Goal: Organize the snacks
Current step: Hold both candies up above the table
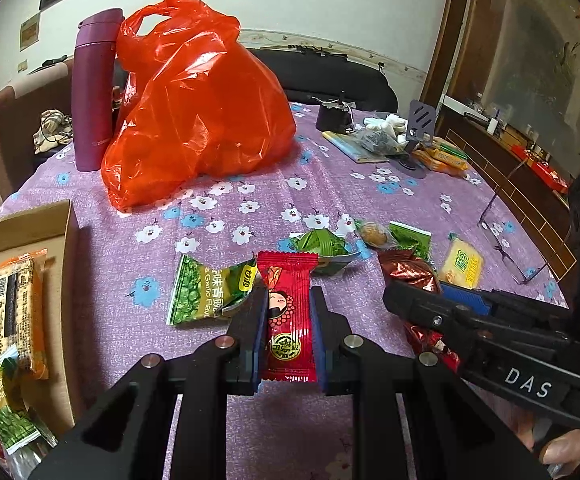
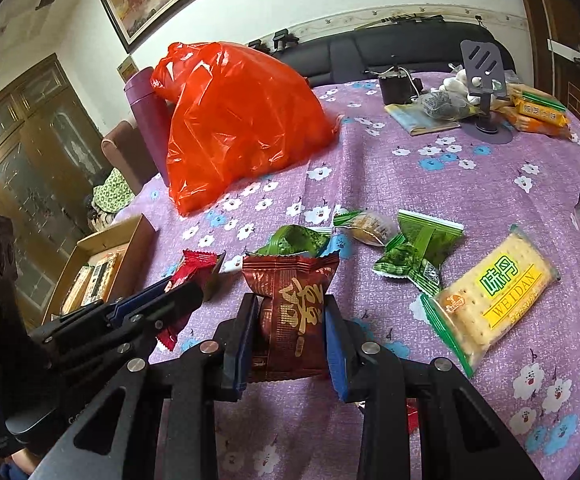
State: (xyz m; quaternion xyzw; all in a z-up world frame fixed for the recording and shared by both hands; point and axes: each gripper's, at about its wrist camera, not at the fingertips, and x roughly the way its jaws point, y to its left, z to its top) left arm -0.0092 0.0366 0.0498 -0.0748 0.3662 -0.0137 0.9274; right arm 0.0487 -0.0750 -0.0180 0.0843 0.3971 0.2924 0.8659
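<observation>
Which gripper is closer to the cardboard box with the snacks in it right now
Left. The left gripper, shut on a red packet, sits just right of the cardboard box; the right gripper, clamping a brown packet, is farther right.

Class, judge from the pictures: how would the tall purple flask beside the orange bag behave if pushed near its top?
The purple flask is tall, narrow and upright, so it would probably tip rather than slide. The orange bag pressed against it might cushion a fall that way. Once down, its round body would likely roll.
</observation>
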